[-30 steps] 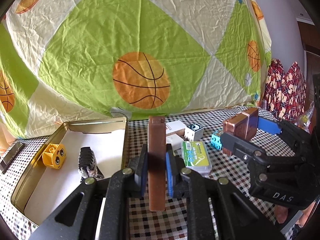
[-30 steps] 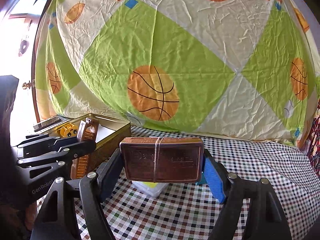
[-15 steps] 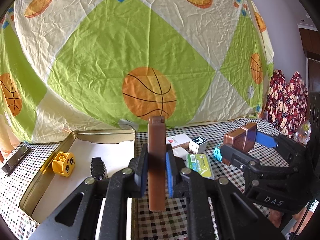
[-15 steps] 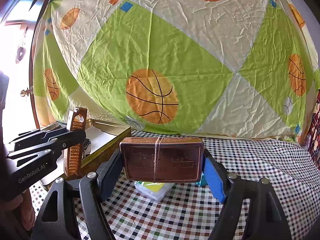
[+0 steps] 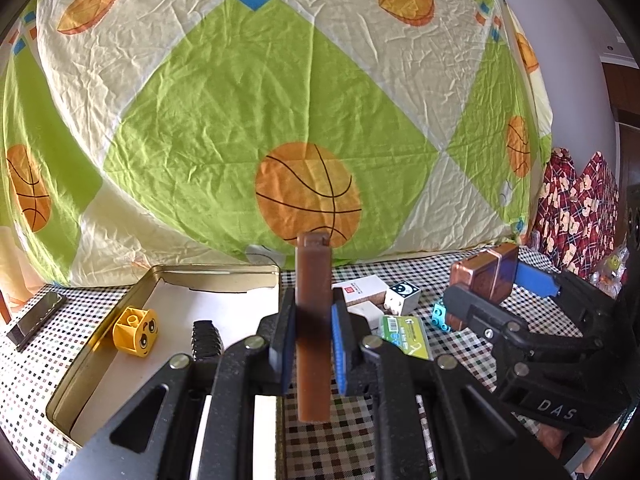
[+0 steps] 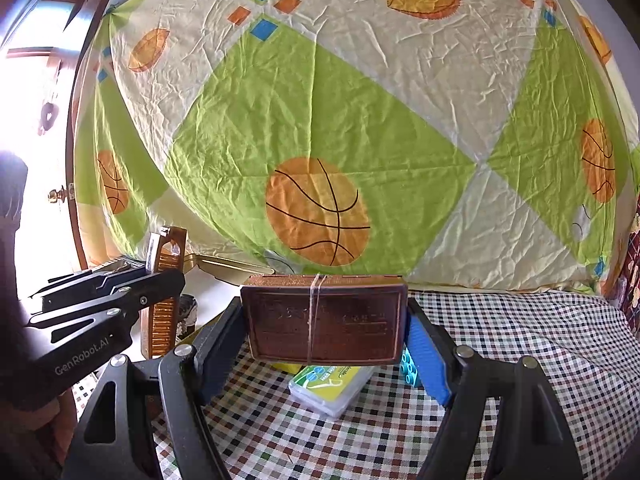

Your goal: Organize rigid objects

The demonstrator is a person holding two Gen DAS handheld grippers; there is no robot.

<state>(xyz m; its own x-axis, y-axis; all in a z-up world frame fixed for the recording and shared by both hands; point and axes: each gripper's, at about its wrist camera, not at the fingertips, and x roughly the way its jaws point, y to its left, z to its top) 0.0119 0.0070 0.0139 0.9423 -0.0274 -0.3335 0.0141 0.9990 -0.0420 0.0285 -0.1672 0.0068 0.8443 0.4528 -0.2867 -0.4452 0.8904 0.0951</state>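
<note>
Fingers first: the left gripper [image 5: 313, 346] is clamped on a brown comb [image 5: 313, 320] standing upright; the right gripper [image 6: 325, 340] pinches a flat brown box [image 6: 323, 322] crosswise. The gold tin [image 5: 100, 332] lies at ten o'clock of the left gripper, the nearer one, I'd say.

A home room — basketball-print bedsheet [image 5: 280, 128] backdrop, checkered tablecloth [image 6: 520, 352], wooden door [image 6: 72, 200].

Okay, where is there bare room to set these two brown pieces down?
Inside the gold tin, the white floor behind the yellow block and black ridged piece is bare. The checked cloth to the right of the blue brick is open too. It is crowded around the green-labelled case and white boxes.
</note>
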